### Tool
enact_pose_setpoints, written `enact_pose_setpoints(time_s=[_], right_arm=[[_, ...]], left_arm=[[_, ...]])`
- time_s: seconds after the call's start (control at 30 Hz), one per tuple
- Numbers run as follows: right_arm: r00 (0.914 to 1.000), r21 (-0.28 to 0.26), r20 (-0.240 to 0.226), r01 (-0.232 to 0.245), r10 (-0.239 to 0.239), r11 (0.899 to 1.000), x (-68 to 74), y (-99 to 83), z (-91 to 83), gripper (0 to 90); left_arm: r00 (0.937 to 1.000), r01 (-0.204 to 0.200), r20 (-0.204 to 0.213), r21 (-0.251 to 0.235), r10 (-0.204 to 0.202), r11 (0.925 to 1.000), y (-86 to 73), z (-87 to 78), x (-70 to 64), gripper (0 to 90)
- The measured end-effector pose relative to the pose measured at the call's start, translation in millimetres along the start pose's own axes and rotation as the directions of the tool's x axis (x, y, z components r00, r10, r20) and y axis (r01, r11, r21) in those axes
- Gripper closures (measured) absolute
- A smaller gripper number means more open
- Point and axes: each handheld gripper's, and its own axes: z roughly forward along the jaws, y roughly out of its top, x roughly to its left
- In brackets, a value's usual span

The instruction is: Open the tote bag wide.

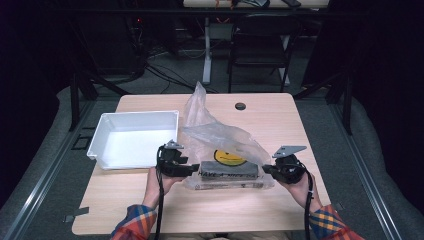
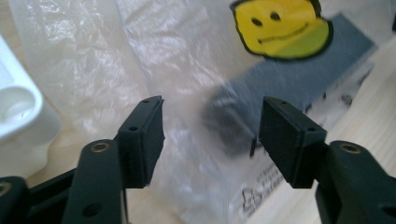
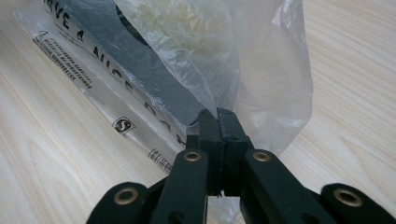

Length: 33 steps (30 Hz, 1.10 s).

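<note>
— Where are things at?

— The plastic bag (image 1: 220, 145) lies on the table (image 1: 280, 120), between the two tools, with a dark grey block (image 1: 227, 170) inside it. The right gripper (image 3: 217, 122) has its jaws pressed together on the bag's edge, pinning that end. The left gripper (image 2: 210, 135) has its jaws spread wide, with film and the block's end in the gap but nothing held.

— So which step is this?

— I'd judge it's getting a second hold on the bag, probably to open it or draw the block out.

— And next?

— The left jaws need to close on film or on the block's end (thin film slips, so a firm bite), while the right keeps its end anchored.

— The white tray (image 1: 102, 145)?

— It sits just left of the bag, and looks empty.
</note>
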Motion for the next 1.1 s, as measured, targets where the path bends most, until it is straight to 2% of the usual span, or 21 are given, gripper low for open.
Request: enact_pose_setpoints(time_s=[0.07,0.1,0.2,0.23,0.3,0.33,0.37,0.4,0.53,0.6,0.63,0.67,0.7,0.73,0.77,0.83,0.87,0.9,0.93,0.97,1.1], right_arm=[[1.0000,0.000,0.000,0.003,-0.003,1.000,-0.4,-0.7,-0.5,90.0],[1.0000,-0.006,0.002,-0.004,0.004,1.000,-0.3,-1.2,-0.8,90.0],[1.0000,0.002,-0.004,-0.002,0.002,1.000,-1.7,-2.0,-1.9,90.0],[1.0000,0.004,-0.004,-0.002,0.002,1.000,-1.9,-2.3,-2.1,90.0],[1.0000,-0.005,0.000,-0.010,0.010,1.000,-2.0,-3.2,-2.3,90.0],[1.0000,-0.003,0.001,-0.007,0.007,1.000,-2.6,-3.4,-2.3,90.0],[0.9999,-0.006,0.003,-0.010,0.010,1.000,-3.1,-3.6,-2.4,90.0],[0.9999,-0.008,0.001,-0.013,0.013,1.000,-3.6,-3.8,-2.5,90.0],[0.9999,-0.009,0.003,-0.016,0.016,1.000,-5.6,-4.9,-4.0,90.0],[0.9997,-0.013,0.002,-0.025,0.026,1.000,-7.1,-6.0,-4.5,90.0],[0.9996,-0.011,-0.002,-0.028,0.028,1.000,-7.8,-6.3,-5.0,90.0],[0.9996,-0.012,0.000,-0.029,0.029,0.999,-8.0,-6.6,-5.3,90.0],[0.9996,-0.010,0.000,-0.028,0.028,1.000,-8.5,-6.6,-5.5,90.0],[0.9995,-0.013,0.004,-0.030,0.031,0.999,-8.7,-6.9,-5.4,90.0],[0.9996,-0.013,0.003,-0.030,0.030,0.999,-9.3,-6.9,-4.9,90.0],[0.9994,-0.010,0.004,-0.035,0.035,0.999,-9.5,-7.2,-3.8,90.0],[0.9994,-0.007,0.002,-0.034,0.034,0.999,-9.9,-7.2,-3.3,90.0],[0.9995,-0.004,0.004,-0.032,0.033,0.999,-10.1,-7.1,-2.8,90.0],[0.9994,-0.004,0.004,-0.034,0.034,0.999,-10.1,-7.2,-2.7,90.0],[0.9994,-0.005,0.005,-0.034,0.034,0.999,-10.2,-7.2,-2.7,90.0],[0.9992,-0.011,0.009,-0.039,0.039,0.999,-11.0,-7.9,-3.9,90.0]], left_arm=[[0.9992,0.033,0.024,-0.009,-0.033,0.9994,0.6,5.4,4.3,41.7],[0.9989,0.041,0.022,-0.013,-0.041,0.9991,0.5,7.7,5.9,43.2],[0.9977,0.051,0.045,0.001,-0.051,0.9987,-1.0,13.8,9.4,60.7],[0.9975,0.048,0.051,0.012,-0.049,0.9988,-1.4,14.9,9.0,68.4],[0.9980,0.044,0.045,0.003,-0.045,0.9990,-2.5,16.4,6.7,78.8],[0.9984,0.004,0.056,0.028,-0.006,0.9996,-2.3,14.7,7.7,83.9],[0.9991,0.011,0.040,0.022,-0.012,0.9997,-2.6,15.6,5.6,87.8],[0.9987,0.000,0.050,0.024,-0.002,0.9997,-2.8,15.0,5.1,90.0],[0.9991,-0.010,0.042,0.030,0.009,0.9995,-4.3,15.6,2.3,90.0],[0.9998,-0.009,0.018,0.011,0.009,0.9999,-3.8,13.9,3.1,90.0],[1.0000,0.009,0.002,-0.013,-0.009,0.9999,-3.1,13.6,3.7,86.0],[0.9998,0.012,-0.014,-0.006,-0.012,0.9999,-1.7,11.9,5.6,74.5],[0.9984,0.036,-0.043,-0.034,-0.038,0.9988,-1.3,12.5,5.2,67.7],[0.9973,0.016,-0.071,-0.010,-0.017,0.9998,-0.3,10.1,8.5,57.8],[0.9974,0.020,-0.069,-0.008,-0.020,0.9998,0.0,10.5,9.5,53.0],[0.9975,0.035,-0.061,-0.003,-0.036,0.9994,-0.5,13.4,11.7,49.9],[0.9989,0.037,-0.031,0.022,-0.036,0.9991,-0.5,16.0,14.1,49.4],[0.9991,0.038,-0.019,0.039,-0.037,0.9985,-1.2,18.7,16.0,48.6],[0.9990,0.042,-0.017,0.047,-0.041,0.9980,-2.0,20.6,17.3,51.2],[0.9973,0.074,-0.001,0.022,-0.074,0.9970,-3.4,25.1,15.8,58.4],[0.9982,0.057,0.015,0.035,-0.058,0.9978,-5.1,27.3,14.2,85.8]])
